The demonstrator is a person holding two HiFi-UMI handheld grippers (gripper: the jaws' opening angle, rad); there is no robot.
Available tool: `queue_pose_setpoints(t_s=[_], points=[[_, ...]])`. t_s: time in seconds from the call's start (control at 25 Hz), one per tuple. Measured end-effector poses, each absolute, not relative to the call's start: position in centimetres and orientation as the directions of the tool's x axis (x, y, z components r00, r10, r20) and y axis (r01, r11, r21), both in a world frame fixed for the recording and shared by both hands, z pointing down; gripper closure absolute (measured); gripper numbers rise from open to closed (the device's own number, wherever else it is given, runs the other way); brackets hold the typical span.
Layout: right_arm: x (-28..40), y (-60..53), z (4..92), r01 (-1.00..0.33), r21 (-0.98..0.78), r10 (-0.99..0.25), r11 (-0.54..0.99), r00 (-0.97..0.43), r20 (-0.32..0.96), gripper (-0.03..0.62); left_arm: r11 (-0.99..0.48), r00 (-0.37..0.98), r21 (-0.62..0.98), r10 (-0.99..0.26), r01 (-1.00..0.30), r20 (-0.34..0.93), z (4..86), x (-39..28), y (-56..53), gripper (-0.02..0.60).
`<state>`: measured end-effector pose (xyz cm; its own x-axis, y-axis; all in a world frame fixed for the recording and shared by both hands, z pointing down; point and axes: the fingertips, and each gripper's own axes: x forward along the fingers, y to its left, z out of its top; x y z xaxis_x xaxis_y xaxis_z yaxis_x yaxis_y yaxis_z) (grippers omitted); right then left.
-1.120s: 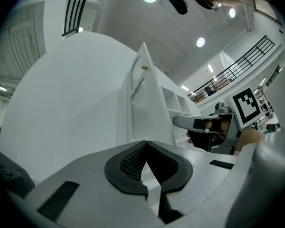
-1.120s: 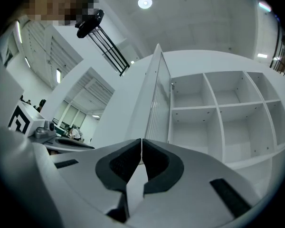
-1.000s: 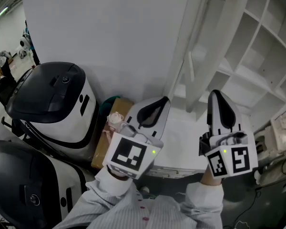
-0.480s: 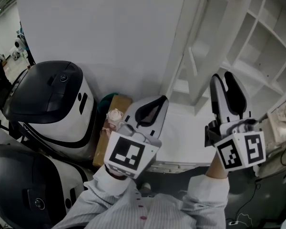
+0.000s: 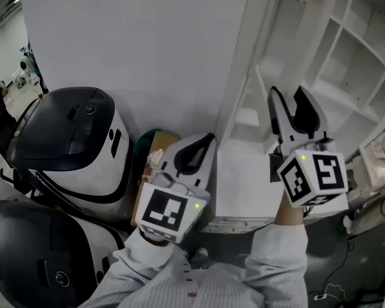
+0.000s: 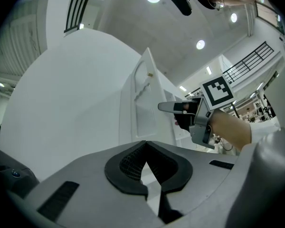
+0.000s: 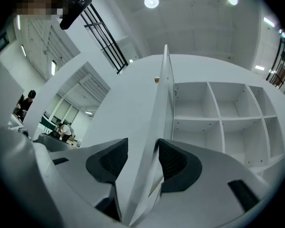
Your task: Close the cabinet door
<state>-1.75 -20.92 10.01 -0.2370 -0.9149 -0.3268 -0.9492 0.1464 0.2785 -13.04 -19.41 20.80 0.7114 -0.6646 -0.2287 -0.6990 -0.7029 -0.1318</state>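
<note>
The right gripper (image 7: 143, 163) is sitting with its jaws apart, and the free edge of the cabinet door (image 7: 149, 122) is running straight between them, a pad close on each face. Whether the pads are actually pressing is hard to call. Ahead of the jaws, the door is standing edge-on, its long axis climbing directly away from the gripper. The open shelves (image 7: 218, 108) are lying off the right jaw's side, with the door's plain outer face on the left jaw's side. That is the relation that matters: the swing looks like it needs to go toward the right jaw's side to bring the panel across the shelves. The left gripper (image 5: 202, 143) is hanging beyond the left jaw's side, jaws together on nothing, clear of the door and the farther of the two.
</note>
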Motion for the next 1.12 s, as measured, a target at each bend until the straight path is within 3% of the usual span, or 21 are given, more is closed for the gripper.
queue_pose_setpoints(t_s=[0.32, 0.76, 1.12], points=[[-0.6, -21.9, 10.5, -0.949, 0.315, -0.942, -0.018, -0.09, -0.324, 0.464, -0.716, 0.724, -0.127, -0.655, -0.686, -0.215, 21.6, -13.7, -19.0, 0.571], [2.4, -21.3, 10.5, -0.965, 0.254, -0.936, -0.069, -0.025, -0.35, 0.494, -0.722, 0.725, -0.101, -0.661, -0.684, -0.193, 23.4, -13.7, -19.7, 0.571], [7.6, -21.0, 10.5, -0.978, 0.204, -0.93, -0.034, -0.044, -0.364, 0.5, -0.752, 0.759, -0.115, -0.629, -0.649, -0.169, 24.4, -8.0, -20.5, 0.571]])
